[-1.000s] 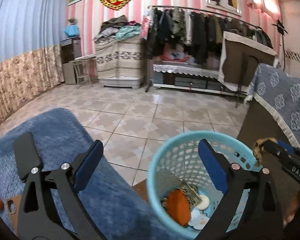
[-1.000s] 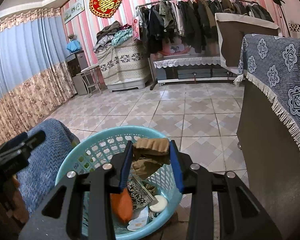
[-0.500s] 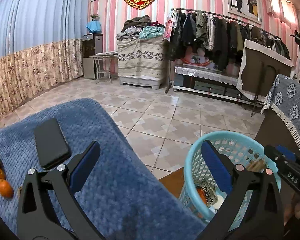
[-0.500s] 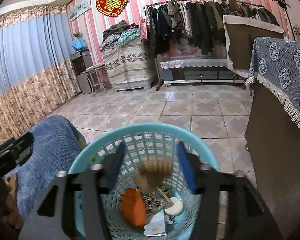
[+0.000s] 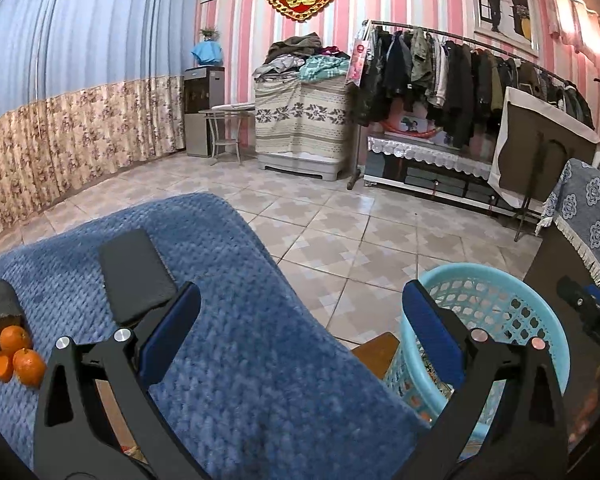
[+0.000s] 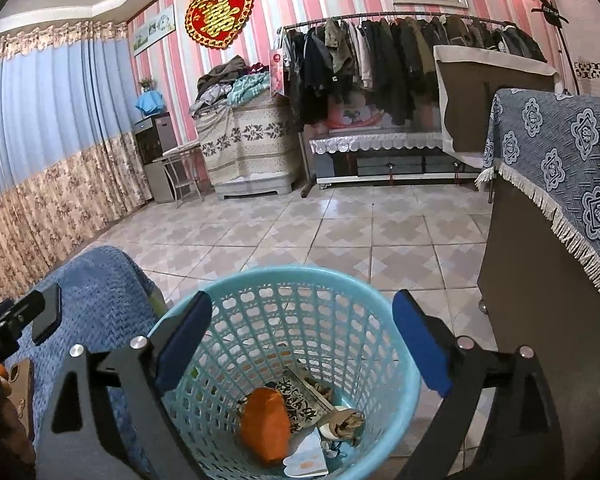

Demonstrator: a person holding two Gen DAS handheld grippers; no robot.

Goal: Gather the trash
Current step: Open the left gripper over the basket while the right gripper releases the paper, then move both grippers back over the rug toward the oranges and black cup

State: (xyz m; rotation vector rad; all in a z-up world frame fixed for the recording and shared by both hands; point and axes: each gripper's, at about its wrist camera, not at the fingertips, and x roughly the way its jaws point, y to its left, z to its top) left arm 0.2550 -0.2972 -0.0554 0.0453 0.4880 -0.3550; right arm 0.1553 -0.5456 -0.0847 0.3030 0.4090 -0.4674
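Note:
A light blue plastic basket (image 6: 284, 284) stands on the floor; in the left wrist view its rim (image 5: 496, 276) shows at lower right. Inside lie an orange wrapper (image 6: 265, 424), a printed paper (image 6: 296, 400), a crumpled brown scrap (image 6: 346, 424) and white pieces. My right gripper (image 6: 302, 344) is open and empty above the basket. My left gripper (image 5: 300, 332) is open and empty over a blue blanket (image 5: 228, 280) left of the basket.
On the blanket lie a black phone (image 5: 134, 272), three oranges (image 5: 18, 354) and a dark pouch (image 5: 0, 306). A cabinet with a patterned blue cloth (image 6: 560, 184) stands right of the basket. Tiled floor (image 6: 340, 232), clothes rack (image 6: 400, 60) behind.
My right gripper opened and let the brown scrap drop into the basket. My left gripper swung left from the basket to over the blanket.

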